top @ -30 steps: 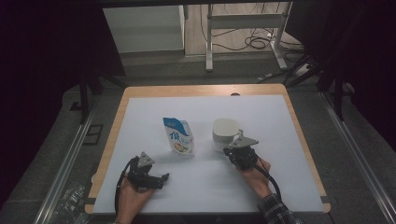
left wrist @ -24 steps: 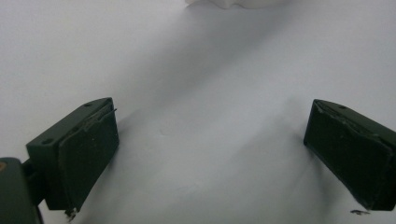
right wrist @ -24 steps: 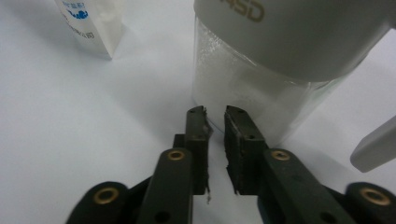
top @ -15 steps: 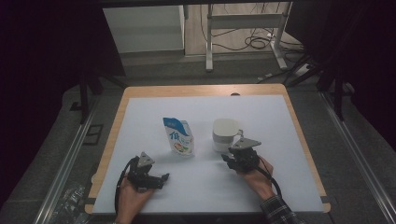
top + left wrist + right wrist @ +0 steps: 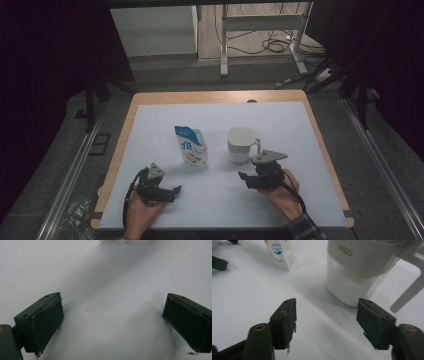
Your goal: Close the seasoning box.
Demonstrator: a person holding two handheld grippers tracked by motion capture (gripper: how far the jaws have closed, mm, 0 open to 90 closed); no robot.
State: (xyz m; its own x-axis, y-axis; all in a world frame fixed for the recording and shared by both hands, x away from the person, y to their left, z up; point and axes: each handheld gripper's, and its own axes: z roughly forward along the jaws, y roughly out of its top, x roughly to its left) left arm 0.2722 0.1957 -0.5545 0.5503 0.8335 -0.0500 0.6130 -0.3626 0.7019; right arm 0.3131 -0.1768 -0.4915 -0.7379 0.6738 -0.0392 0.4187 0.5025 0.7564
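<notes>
White-topped table (image 5: 150, 125) with pouch (image 5: 191, 146) and lidded jug (image 5: 240, 145)

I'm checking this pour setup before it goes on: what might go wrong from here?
The right gripper, whose jaws have just been opening with nothing between them, sits close in front of the jug. A careless push forward might knock it and spill the white contents.

The jug's thin handle stands off to one side; a grip there may let the jug swing.

The pouch stands upright on the sheet and looks light; a nudge from either gripper may topple it.
</notes>
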